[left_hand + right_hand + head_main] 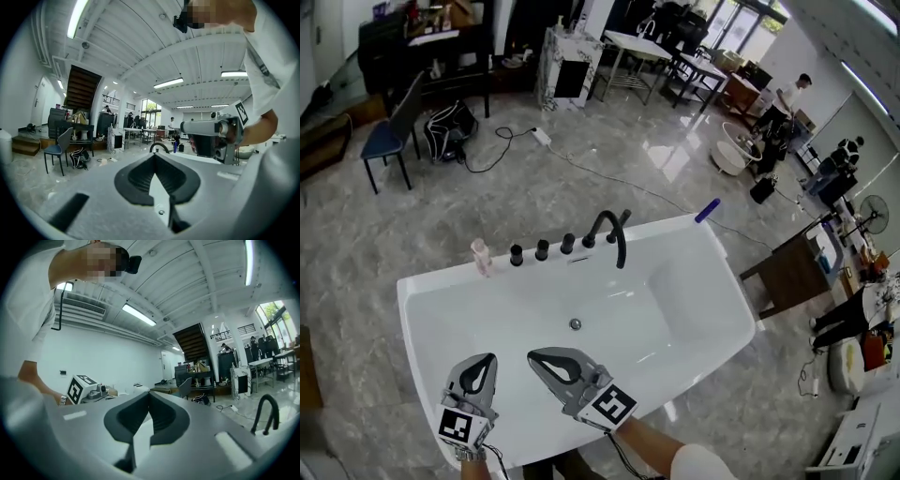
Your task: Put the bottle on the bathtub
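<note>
A white bathtub (712, 309) fills the middle of the head view. A small pink bottle (480, 255) stands upright on its far rim at the left, beside the black knobs (542, 249) and black faucet (611, 232). A blue bottle (707, 211) lies at the tub's far right corner. My left gripper (487, 359) and right gripper (534, 356) hover over the tub's near rim, both shut with nothing in them. In the left gripper view the jaws (154, 155) meet, with the faucet (159, 146) and blue bottle (174, 147) far beyond. The right gripper (149, 393) also shows shut, empty jaws.
A brown wooden table (789, 272) stands just right of the tub. On the marble floor behind are a blue chair (389, 136), a black bag (448, 127) and a cable (609, 178). Tables and people are at the far right.
</note>
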`<action>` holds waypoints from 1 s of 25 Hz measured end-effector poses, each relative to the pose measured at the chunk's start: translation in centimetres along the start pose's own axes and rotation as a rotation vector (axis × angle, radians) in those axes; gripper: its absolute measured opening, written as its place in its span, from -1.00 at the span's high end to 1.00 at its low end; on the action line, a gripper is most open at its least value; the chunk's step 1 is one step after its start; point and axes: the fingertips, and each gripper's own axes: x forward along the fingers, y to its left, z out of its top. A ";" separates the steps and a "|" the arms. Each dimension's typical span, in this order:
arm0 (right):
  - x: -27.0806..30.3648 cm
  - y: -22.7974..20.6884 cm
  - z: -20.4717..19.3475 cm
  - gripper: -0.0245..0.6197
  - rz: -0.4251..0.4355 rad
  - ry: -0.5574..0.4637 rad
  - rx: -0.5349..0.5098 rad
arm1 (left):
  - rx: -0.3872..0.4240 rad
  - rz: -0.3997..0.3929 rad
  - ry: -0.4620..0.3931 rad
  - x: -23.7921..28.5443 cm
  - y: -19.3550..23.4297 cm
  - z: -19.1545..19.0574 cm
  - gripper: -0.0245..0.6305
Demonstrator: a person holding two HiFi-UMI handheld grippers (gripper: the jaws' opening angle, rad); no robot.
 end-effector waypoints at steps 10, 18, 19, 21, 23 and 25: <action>-6.7 7.3 12.6 0.91 -0.011 -0.065 -0.006 | 0.048 0.002 -0.045 -7.3 -6.4 10.0 0.92; -9.4 10.1 17.6 0.93 -0.021 -0.114 -0.050 | 0.099 -0.005 -0.074 -10.3 -9.2 13.9 0.92; -9.4 10.5 17.9 0.93 -0.014 -0.116 -0.062 | 0.103 -0.005 -0.076 -10.5 -9.5 14.1 0.92; -9.5 11.2 18.5 0.92 -0.007 -0.114 -0.076 | 0.110 -0.009 -0.078 -10.7 -10.1 14.4 0.92; -9.6 11.7 18.7 0.92 -0.004 -0.111 -0.073 | 0.114 -0.016 -0.087 -10.7 -10.5 14.7 0.92; -9.5 12.1 18.7 0.92 -0.002 -0.113 -0.068 | 0.113 -0.024 -0.098 -10.8 -10.9 15.1 0.92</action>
